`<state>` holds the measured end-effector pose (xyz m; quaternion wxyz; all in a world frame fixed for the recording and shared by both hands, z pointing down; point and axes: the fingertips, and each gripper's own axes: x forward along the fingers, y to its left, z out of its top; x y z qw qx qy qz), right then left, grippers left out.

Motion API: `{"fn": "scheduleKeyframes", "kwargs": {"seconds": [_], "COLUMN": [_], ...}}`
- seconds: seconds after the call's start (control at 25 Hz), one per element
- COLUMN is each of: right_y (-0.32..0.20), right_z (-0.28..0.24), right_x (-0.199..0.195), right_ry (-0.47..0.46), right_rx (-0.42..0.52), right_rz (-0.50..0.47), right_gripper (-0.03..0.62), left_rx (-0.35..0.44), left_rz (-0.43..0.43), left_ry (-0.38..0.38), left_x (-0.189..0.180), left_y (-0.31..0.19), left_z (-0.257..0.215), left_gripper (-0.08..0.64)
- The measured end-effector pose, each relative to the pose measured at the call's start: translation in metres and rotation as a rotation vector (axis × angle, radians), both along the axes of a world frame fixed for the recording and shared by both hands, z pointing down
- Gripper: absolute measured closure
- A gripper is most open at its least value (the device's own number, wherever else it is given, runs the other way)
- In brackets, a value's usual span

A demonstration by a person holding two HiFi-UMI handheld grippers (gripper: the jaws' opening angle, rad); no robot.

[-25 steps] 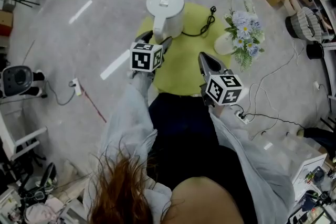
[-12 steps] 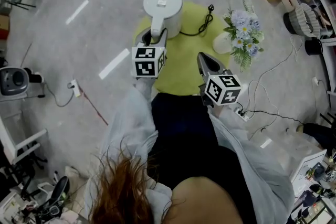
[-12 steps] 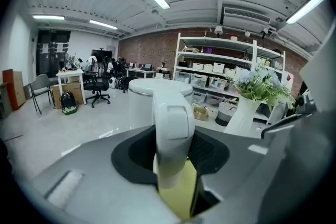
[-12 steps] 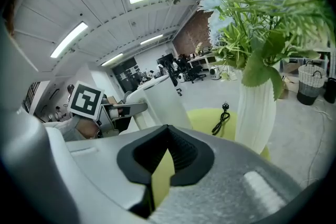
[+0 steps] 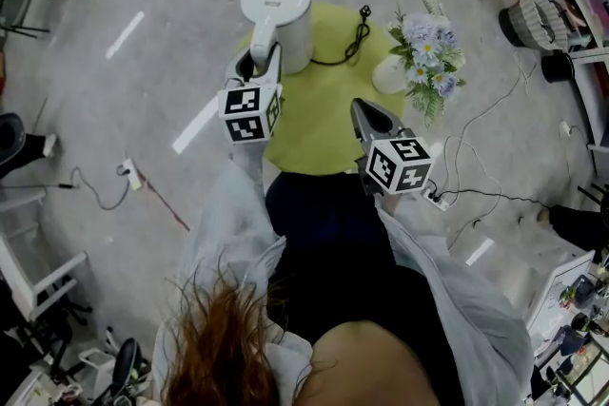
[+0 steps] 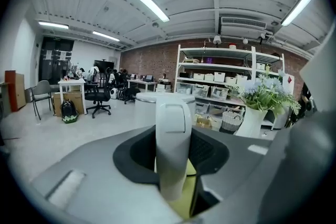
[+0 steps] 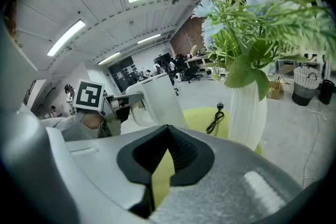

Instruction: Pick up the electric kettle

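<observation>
The white electric kettle (image 5: 278, 12) stands at the far left edge of the round yellow-green surface (image 5: 319, 124), lid up, its handle (image 6: 173, 144) turned back toward the person. The left tool (image 5: 259, 62) reaches in from the near side and has that handle upright between its jaws. They are closing on it, and in the left gripper view the black pads lie against the handle's sides, with a sliver of yellow showing low on the right. The kettle's body sits just beyond the tool's tips, on the same line the tool points along. No view shows whether the kettle's base touches the surface. The right tool (image 5: 362, 109) hangs over the near right part of the surface, well apart from the kettle, its jaws drawn narrow to a slit with nothing in them (only the yellow below shows through). A black power cord (image 5: 354, 35) lies coiled just right of the kettle. Further right a white vase (image 5: 390, 76) of pale blue flowers (image 5: 423, 52) stands at the surface's edge.
</observation>
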<state>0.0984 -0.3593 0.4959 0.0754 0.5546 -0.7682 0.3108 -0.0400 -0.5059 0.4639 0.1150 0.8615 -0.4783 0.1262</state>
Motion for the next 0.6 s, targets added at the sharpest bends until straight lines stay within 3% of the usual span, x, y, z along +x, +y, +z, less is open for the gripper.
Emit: {"fn": "scheduleKeyframes", "kwargs": {"seconds": [0.4,0.6], "right_y": [-0.003,-0.006], "right_z": [-0.002,-0.002], "right_x": [0.007,0.003], "right_ry": [0.004,0.002], "right_rx": [0.0,0.008], "right_rz": [0.046,0.044], "right_gripper": [0.591,0.591], "left_rx": [0.078,0.133], "left_rz": [-0.028,0.039], "left_ry": [0.119,0.079], "left_x": [-0.006,0.002], "left_y": [-0.028,-0.023], "left_z": [-0.037,-0.054], "left_gripper": [0.405,0.405]}}
